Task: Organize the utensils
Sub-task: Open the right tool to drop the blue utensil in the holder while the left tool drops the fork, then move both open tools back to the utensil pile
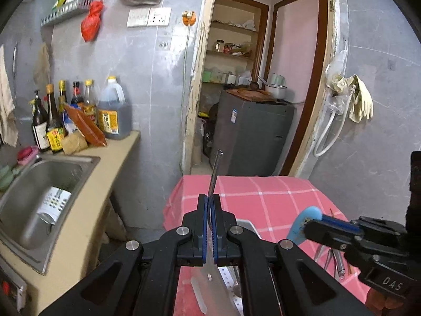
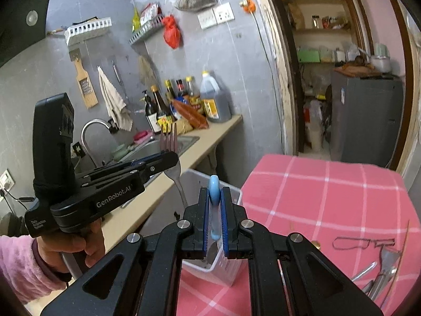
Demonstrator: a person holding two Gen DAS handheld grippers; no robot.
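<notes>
Left gripper clamps a fork; right gripper pinches a blue-handled utensil above the white holder.

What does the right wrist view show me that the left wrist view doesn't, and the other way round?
Only the right wrist view shows the fork's tines, the white utensil bin, the hand on the left gripper and the grater. Only the left wrist view shows the sink basin with a white holder inside, and the gloves. Both show the blue-handled utensil clamped in the right gripper, the pink checked cloth and the bottles.
</notes>
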